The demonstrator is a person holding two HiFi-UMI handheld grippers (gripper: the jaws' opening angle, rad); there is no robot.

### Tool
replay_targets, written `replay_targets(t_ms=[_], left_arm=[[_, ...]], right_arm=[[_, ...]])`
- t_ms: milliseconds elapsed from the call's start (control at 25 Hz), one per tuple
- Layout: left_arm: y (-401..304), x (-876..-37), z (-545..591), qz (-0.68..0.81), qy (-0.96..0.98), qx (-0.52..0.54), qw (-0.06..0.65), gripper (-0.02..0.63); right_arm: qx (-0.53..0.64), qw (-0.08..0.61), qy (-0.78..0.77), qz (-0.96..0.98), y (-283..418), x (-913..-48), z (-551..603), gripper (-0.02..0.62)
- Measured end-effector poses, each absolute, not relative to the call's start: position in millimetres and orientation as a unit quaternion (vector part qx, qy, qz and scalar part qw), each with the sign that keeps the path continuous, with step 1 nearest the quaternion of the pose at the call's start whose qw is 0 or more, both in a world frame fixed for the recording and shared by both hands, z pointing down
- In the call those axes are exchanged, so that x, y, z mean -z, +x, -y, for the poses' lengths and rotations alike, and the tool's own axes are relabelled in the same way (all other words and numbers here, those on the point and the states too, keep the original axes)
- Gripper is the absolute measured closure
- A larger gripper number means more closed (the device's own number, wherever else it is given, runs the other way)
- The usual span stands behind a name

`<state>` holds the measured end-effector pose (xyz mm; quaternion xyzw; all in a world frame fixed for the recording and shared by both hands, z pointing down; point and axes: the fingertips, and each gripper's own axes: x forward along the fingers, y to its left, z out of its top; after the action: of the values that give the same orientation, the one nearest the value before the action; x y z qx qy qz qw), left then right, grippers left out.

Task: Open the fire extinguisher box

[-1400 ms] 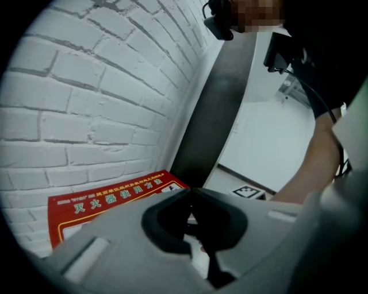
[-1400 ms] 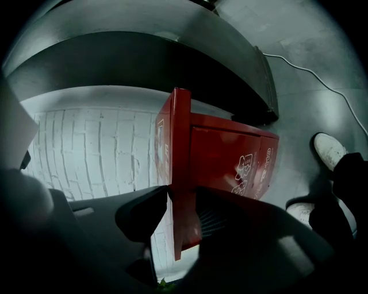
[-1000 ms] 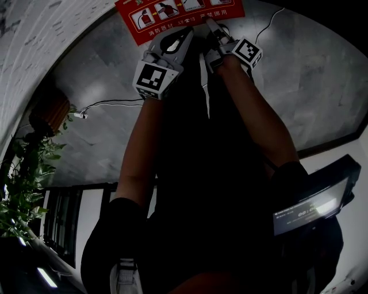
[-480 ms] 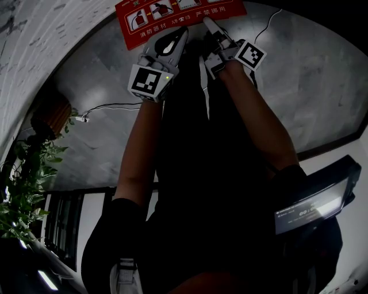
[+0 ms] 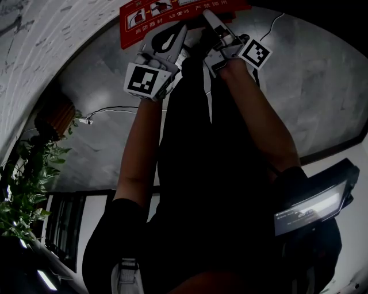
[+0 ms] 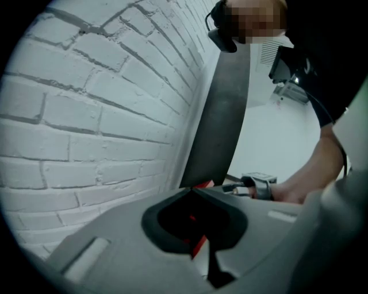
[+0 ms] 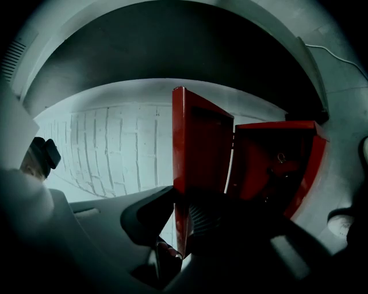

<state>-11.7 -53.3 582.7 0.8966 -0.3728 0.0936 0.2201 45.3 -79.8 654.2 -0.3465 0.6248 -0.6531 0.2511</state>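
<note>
red sheet metal fills the middle of the right gripper view: the red metal fire extinguisher box [image 7: 279,166] stands open against a white painted brick wall [image 7: 115,155], its hinged red door [image 7: 201,143] swung out edge-on towards the camera. the right gripper [image 7: 180,193] has just been closing its jaws, and the lower edge of that door stands between them, one jaw pressed to each face. in the left gripper view the left gripper [image 6: 193,192] has its jaws drawn together at the tips, and a thin red strip [image 6: 198,248] shows in the slot behind them, apparently nipped there. whether that strip belongs to the door cannot be told. past the tips a dark grey upright panel [image 6: 221,115] rises beside the brick wall, and the person's other hand [image 6: 290,192] is near on the right. from the head view both grippers reach forward side by side to the lower edge of a red printed panel with white pictograms [image 5: 172,10] at the top of the picture, the bare forearms [image 5: 141,149] stretched out over a grey marbled floor [image 5: 322,86]. a leafy green plant [image 5: 23,178] stands at the left, a thin black cable [image 5: 112,107] lies across the floor near it, and a dark device with a lit screen [image 5: 313,204] sits at the right.
</note>
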Motion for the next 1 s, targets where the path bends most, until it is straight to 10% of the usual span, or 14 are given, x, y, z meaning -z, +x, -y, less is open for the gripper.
replay_targets(t_ms=[1000], left_arm=[[-50,-572,87,0.407,0.890,-0.075,0.192,0.604]], right_arm=[[0.605,0.268,-0.307,-0.685,10,-616,197,0.499]])
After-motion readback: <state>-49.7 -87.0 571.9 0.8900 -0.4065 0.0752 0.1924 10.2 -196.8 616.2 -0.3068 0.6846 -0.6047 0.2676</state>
